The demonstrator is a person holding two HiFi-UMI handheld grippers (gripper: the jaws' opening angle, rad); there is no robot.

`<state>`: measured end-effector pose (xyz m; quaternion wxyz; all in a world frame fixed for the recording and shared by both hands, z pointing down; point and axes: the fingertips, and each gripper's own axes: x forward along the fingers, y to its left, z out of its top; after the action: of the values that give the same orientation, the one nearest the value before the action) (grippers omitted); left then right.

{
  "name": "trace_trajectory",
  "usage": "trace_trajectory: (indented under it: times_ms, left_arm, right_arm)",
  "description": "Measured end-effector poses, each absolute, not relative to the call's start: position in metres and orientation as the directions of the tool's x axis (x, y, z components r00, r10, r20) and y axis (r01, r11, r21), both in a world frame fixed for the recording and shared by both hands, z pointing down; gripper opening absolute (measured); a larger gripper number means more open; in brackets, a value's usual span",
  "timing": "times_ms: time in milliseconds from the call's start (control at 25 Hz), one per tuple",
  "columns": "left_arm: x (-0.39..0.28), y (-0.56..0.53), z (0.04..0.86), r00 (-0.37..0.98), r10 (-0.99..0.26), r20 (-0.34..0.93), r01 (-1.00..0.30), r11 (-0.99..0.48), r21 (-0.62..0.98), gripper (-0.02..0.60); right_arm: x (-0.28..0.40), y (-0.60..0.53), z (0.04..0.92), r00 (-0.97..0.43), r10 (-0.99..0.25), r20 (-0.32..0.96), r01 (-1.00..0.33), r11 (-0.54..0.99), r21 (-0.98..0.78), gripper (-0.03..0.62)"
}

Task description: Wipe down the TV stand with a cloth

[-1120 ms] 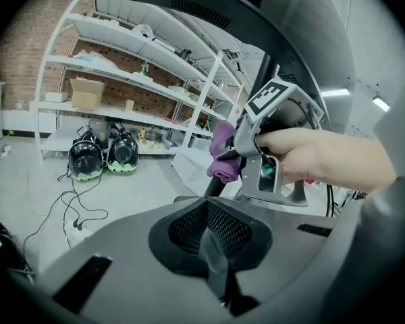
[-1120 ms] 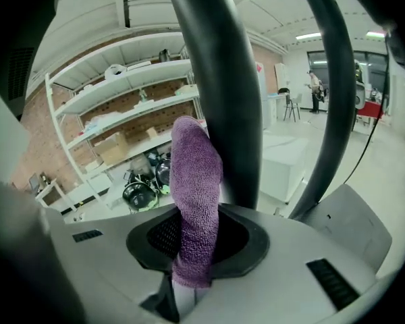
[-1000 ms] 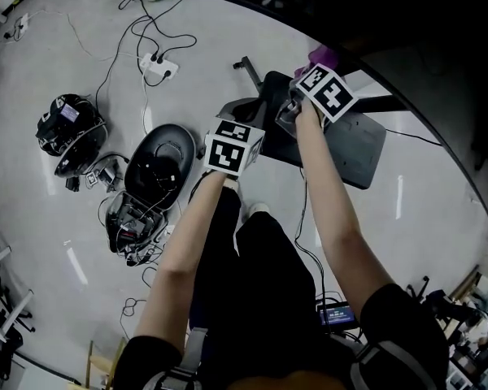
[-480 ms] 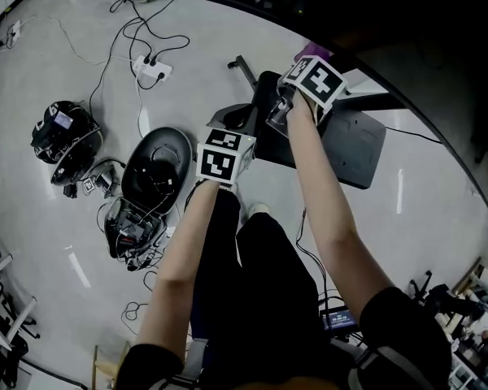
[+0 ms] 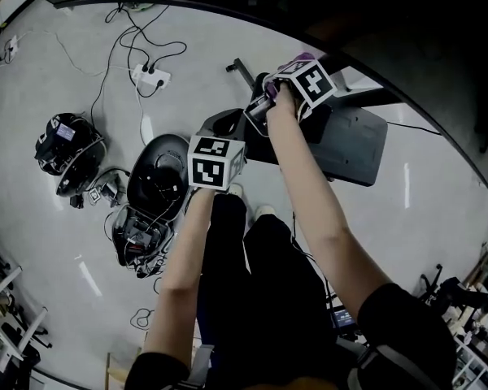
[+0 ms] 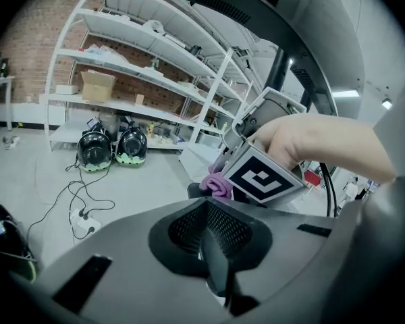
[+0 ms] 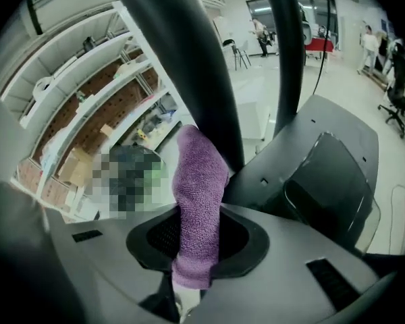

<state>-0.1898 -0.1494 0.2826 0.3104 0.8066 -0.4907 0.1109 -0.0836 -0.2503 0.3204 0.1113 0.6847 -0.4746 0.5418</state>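
The TV stand is a black pole (image 7: 182, 59) on a dark flat base (image 5: 354, 140). My right gripper (image 5: 301, 67) is shut on a purple cloth (image 7: 199, 201), which stands up from the jaws and lies against the pole. In the head view the cloth (image 5: 302, 58) shows just beyond the right marker cube (image 5: 311, 84). My left gripper (image 5: 218, 145) hangs lower left of the right one, off the stand; its jaws (image 6: 219, 282) look shut with nothing in them. From the left gripper view I see the right cube (image 6: 260, 177) and the cloth (image 6: 217, 184).
Cables and a white power strip (image 5: 150, 77) lie on the pale floor. A black open case (image 5: 159, 173) and round black gear (image 5: 69, 140) sit left of my legs. White shelving (image 6: 121, 79) with boxes lines the far wall.
The right gripper has slid left along the stand with the cloth. The left gripper has drifted slightly left and up.
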Motion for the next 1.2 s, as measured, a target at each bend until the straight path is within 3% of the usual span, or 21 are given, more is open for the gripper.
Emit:
trace_trajectory:
  times_ms: [240, 440, 600, 760, 920, 1080, 1200]
  left_arm:
    - [-0.2, -0.147, 0.287, 0.478, -0.725, 0.496, -0.869, -0.308, 0.387, 0.005]
    - [-0.198, -0.139, 0.285, 0.484, -0.722, 0.493, -0.862, -0.296, 0.413, 0.005]
    - [-0.185, -0.138, 0.267, 0.497, -0.736, 0.46, -0.852, -0.315, 0.417, 0.005]
    - [-0.169, -0.137, 0.234, 0.514, -0.758, 0.4, -0.837, -0.341, 0.428, 0.005]
    - [-0.14, -0.142, 0.194, 0.543, -0.771, 0.333, -0.815, -0.387, 0.431, 0.005]
    - [-0.103, -0.14, 0.164, 0.593, -0.749, 0.296, -0.785, -0.455, 0.42, 0.005]
    - [-0.088, -0.147, 0.148, 0.616, -0.733, 0.288, -0.777, -0.507, 0.372, 0.005]
  right_arm:
    - [-0.094, -0.238, 0.338, -0.131, -0.493, 0.86, -0.756, -0.512, -0.408, 0.091]
    - [-0.104, -0.233, 0.311, -0.196, -0.56, 0.805, -0.82, -0.356, -0.447, 0.091]
    - [-0.106, -0.223, 0.27, -0.25, -0.625, 0.739, -0.898, -0.137, -0.419, 0.091]
    - [-0.093, -0.201, 0.226, -0.277, -0.664, 0.694, -0.949, 0.078, -0.304, 0.091]
    - [-0.072, -0.19, 0.176, -0.286, -0.737, 0.613, -0.95, 0.302, -0.08, 0.091]
    - [-0.04, -0.19, 0.136, -0.27, -0.814, 0.514, -0.901, 0.402, 0.163, 0.092]
    - [-0.028, -0.198, 0.113, -0.299, -0.839, 0.455, -0.879, 0.428, 0.212, 0.092]
